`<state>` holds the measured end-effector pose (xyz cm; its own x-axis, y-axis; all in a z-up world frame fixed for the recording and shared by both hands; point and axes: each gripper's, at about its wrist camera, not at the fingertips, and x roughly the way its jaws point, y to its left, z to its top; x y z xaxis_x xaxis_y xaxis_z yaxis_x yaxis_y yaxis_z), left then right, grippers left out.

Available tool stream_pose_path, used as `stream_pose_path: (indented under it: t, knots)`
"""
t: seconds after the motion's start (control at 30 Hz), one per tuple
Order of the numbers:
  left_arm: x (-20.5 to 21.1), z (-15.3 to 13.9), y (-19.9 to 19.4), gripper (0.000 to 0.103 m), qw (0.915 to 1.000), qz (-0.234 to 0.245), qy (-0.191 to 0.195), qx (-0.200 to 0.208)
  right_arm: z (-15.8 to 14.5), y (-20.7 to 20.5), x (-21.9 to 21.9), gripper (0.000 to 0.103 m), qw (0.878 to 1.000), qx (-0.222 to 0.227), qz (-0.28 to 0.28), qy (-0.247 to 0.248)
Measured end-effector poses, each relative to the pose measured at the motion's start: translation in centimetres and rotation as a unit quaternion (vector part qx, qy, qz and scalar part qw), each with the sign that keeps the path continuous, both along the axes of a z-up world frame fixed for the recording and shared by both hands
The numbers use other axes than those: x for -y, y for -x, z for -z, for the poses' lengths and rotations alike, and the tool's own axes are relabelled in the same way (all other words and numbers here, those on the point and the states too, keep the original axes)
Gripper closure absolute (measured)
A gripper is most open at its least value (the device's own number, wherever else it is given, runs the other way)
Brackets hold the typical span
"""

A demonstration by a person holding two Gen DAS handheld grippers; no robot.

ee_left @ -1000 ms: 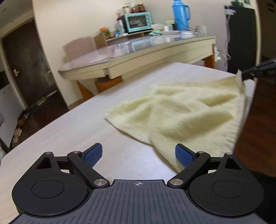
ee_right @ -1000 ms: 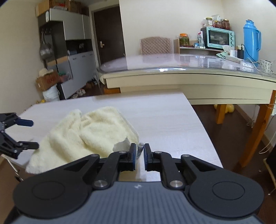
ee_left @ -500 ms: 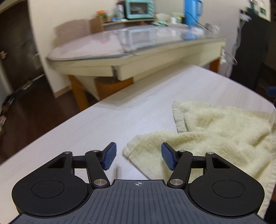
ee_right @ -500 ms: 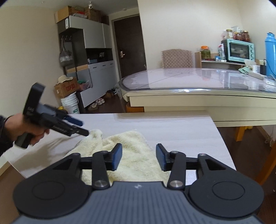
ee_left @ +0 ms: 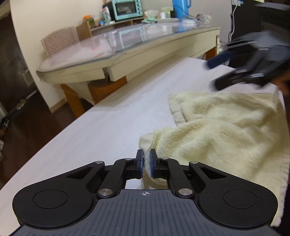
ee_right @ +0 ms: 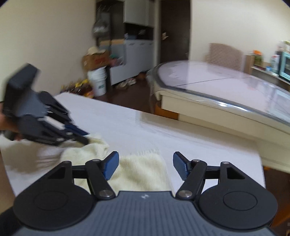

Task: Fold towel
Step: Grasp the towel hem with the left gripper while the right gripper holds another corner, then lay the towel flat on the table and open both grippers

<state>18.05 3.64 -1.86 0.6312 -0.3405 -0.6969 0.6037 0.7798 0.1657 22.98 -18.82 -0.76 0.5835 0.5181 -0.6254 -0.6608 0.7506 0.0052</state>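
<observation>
A pale yellow towel (ee_left: 223, 127) lies rumpled on the white table (ee_left: 101, 134). My left gripper (ee_left: 146, 163) is shut on the towel's near corner, which shows between the blue pads. My right gripper (ee_right: 145, 166) is open and empty, hovering above the towel's far part (ee_right: 143, 172). It appears blurred in the left wrist view (ee_left: 241, 72), above the towel's far edge. The left gripper also shows in the right wrist view (ee_right: 78, 134), at the towel's corner (ee_right: 94, 143).
A glass-topped dining table (ee_left: 126, 47) stands beyond the white table, with a chair (ee_left: 59, 40), a teal toaster oven (ee_left: 126, 9) and a blue thermos (ee_left: 181, 7) behind it. A white bucket (ee_right: 97, 81) and boxes sit on the floor by cabinets.
My left gripper has moved down to the towel's corner and shut on it. My right gripper let go of its corner, opened wide and swung left above the towel.
</observation>
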Motion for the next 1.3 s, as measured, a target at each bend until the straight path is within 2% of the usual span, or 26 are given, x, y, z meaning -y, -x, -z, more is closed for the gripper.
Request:
stream_pose_path:
  t: [0.1,0.2,0.27,0.3,0.33,0.4,0.5,0.57,0.7,0.8,0.87,0.93,1.03,1.1,1.17,1.2,1.23,1.3]
  knots:
    - [-0.7,-0.5,1.4,0.095,0.9999,-0.007,0.001,0.010,1.4,-2.8,-1.6,0.037,0.998,-0.043,-0.026,0.028]
    - [-1.5,-0.9,2.9,0.095,0.9998,-0.011,0.000,0.017,2.3,-4.0,-2.6,0.038,0.996,-0.058,-0.038,0.048]
    - [-1.9,-1.1,3.7,0.095,0.9997,-0.015,-0.004,0.020,2.7,-4.3,-2.7,0.048,0.996,-0.071,-0.046,0.041]
    - [-2.1,-1.1,4.0,0.095,0.9996,-0.017,-0.005,0.021,2.7,-4.1,-2.5,0.075,0.996,-0.072,-0.047,0.036]
    - [-2.3,-1.2,4.3,0.095,0.9995,-0.021,-0.004,0.022,2.6,-3.7,-2.4,0.097,0.996,-0.064,-0.045,0.041]
    - [-2.6,-1.2,4.7,0.095,0.9994,-0.027,-0.001,0.023,2.4,-2.7,-2.1,0.097,0.997,-0.039,-0.037,0.059]
    - [-3.0,-1.2,4.5,0.095,0.9989,-0.041,0.005,0.022,1.5,-2.1,-0.6,0.097,0.998,0.004,0.010,0.060]
    - [-3.1,-1.0,3.4,0.095,0.9986,-0.049,0.012,0.019,1.1,-2.2,0.8,0.094,0.998,0.012,0.056,0.033]
    - [-2.5,-0.4,0.5,0.095,0.9979,-0.060,-0.009,0.021,2.2,-2.6,1.0,0.088,0.996,0.000,0.083,0.041]
    - [-2.8,0.0,-1.8,0.095,0.9978,-0.061,-0.016,0.020,2.3,-2.3,1.9,0.074,0.996,-0.006,0.091,0.024]
    - [-3.2,0.3,-2.9,0.095,0.9976,-0.059,-0.027,0.021,1.9,-1.6,2.8,0.071,0.996,-0.001,0.089,0.007]
    - [-3.4,0.5,-3.3,0.095,0.9971,-0.056,-0.047,0.018,1.2,0.0,4.2,0.056,0.996,0.002,0.087,-0.012]
    - [-4.0,0.6,-3.1,0.094,0.9965,-0.050,-0.065,0.015,0.4,2.0,5.7,0.053,0.996,0.002,0.086,-0.035]
    - [-4.4,0.7,-2.8,0.086,0.9962,-0.053,-0.068,0.014,0.1,3.9,6.9,0.053,0.996,0.003,0.078,-0.047]
    - [-5.4,0.2,-2.0,0.065,0.9964,-0.070,-0.046,0.015,-0.4,5.4,7.9,0.053,0.996,0.004,0.070,-0.054]
    - [-5.7,-0.1,-1.6,0.049,0.9966,-0.073,-0.034,0.017,-0.6,6.1,8.5,0.053,0.996,0.006,0.069,-0.055]
    - [-5.9,-0.4,-1.0,0.044,0.9964,-0.077,-0.028,0.023,-0.8,6.8,9.1,0.053,0.996,0.006,0.073,-0.053]
    - [-6.2,-1.2,1.0,0.044,0.9959,-0.083,-0.013,0.035,-1.1,8.0,10.3,0.053,0.995,-0.002,0.082,-0.058]
